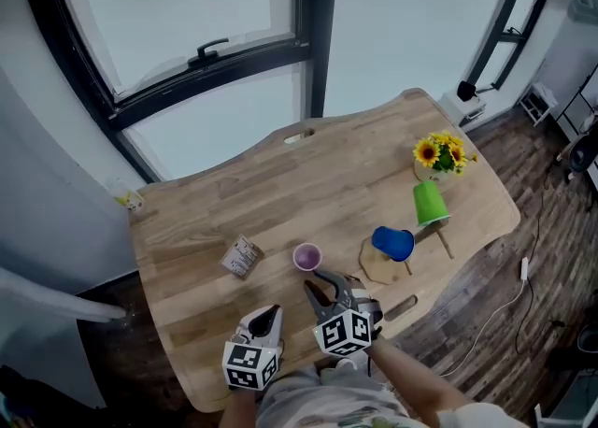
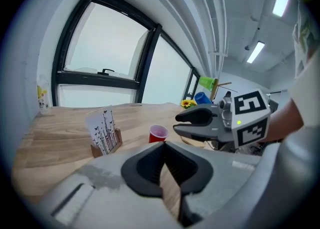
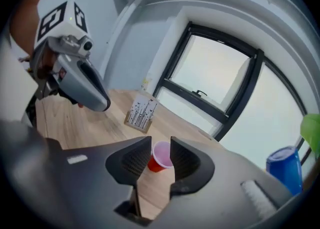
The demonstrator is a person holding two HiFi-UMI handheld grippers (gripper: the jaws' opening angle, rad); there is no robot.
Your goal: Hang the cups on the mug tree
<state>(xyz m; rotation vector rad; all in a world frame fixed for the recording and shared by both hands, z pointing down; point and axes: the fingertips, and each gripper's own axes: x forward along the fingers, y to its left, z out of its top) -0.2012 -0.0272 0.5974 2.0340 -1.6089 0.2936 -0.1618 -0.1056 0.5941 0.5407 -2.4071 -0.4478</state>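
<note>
A small red cup (image 1: 306, 256) stands upright on the wooden table (image 1: 280, 183). My right gripper (image 1: 321, 286) is open just short of it; in the right gripper view the red cup (image 3: 161, 156) shows beyond the gap of the right gripper (image 3: 160, 145), untouched. The left gripper (image 1: 268, 316) hovers at the near table edge, its tips together and nothing in them (image 2: 163, 145). At the right the wooden mug tree (image 1: 378, 267) carries a blue cup (image 1: 393, 242) and a green cup (image 1: 430, 202).
A card holder (image 1: 242, 255) with printed cards stands left of the red cup. A pot of sunflowers (image 1: 441, 153) sits behind the mug tree. Large windows (image 1: 187, 24) run along the far side; the table's right edge drops to a dark wood floor with cables.
</note>
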